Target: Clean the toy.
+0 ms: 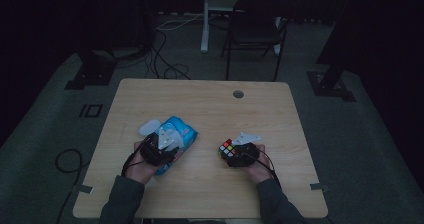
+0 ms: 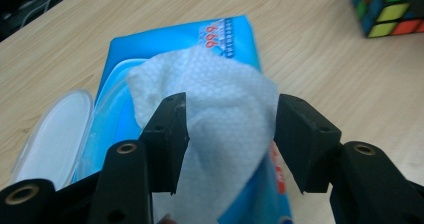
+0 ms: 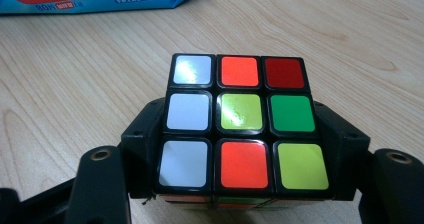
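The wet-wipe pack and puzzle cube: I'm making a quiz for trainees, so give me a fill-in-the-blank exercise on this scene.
1. The white wipe sticks up out of the ____ pack.
2. The right gripper has its jaws on either side of the puzzle ____.
3. The pack's lid is flipped ____.
4. The left gripper has the ____ between its jaws.

Missing words: blue; cube; open; wipe

You are sitting in a dim recording lab or studio, not a home. 1 bare wooden table (image 1: 200, 184) stands on grey carpet (image 1: 350, 144), black curtains close off the back, cables (image 1: 165, 59) trail across the floor, dark stand bases (image 1: 332, 84) flank the table, and 1 folding chair (image 1: 255, 29) waits behind.
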A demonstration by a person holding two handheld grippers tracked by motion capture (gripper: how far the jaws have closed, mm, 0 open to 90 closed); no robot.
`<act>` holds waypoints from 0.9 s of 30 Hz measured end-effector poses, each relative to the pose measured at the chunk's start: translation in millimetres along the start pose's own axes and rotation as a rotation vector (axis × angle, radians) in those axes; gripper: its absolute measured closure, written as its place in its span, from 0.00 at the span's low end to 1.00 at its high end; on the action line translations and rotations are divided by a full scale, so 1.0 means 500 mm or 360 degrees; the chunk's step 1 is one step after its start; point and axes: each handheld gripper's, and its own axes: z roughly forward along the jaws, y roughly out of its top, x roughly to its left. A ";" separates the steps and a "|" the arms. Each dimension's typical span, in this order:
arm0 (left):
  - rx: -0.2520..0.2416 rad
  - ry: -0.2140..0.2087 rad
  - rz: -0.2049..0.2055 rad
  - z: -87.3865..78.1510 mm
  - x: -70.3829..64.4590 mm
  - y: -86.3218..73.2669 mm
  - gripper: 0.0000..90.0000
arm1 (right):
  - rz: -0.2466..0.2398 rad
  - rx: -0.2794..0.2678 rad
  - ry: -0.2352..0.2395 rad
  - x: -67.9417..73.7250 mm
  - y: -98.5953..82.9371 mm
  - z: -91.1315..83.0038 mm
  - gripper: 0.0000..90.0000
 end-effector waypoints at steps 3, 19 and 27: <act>0.0010 0.0009 -0.0017 0.005 0.003 0.003 0.68 | -0.0004 -0.0004 0.0003 0.000 -0.001 0.000 0.38; -0.0120 -0.0208 -0.0111 -0.004 0.019 0.051 1.00 | -0.0005 -0.0009 0.0007 -0.001 -0.002 0.000 0.38; -0.0224 -0.0378 -0.0084 0.003 -0.014 0.103 1.00 | -0.0004 -0.0011 0.0007 -0.001 -0.002 0.000 0.38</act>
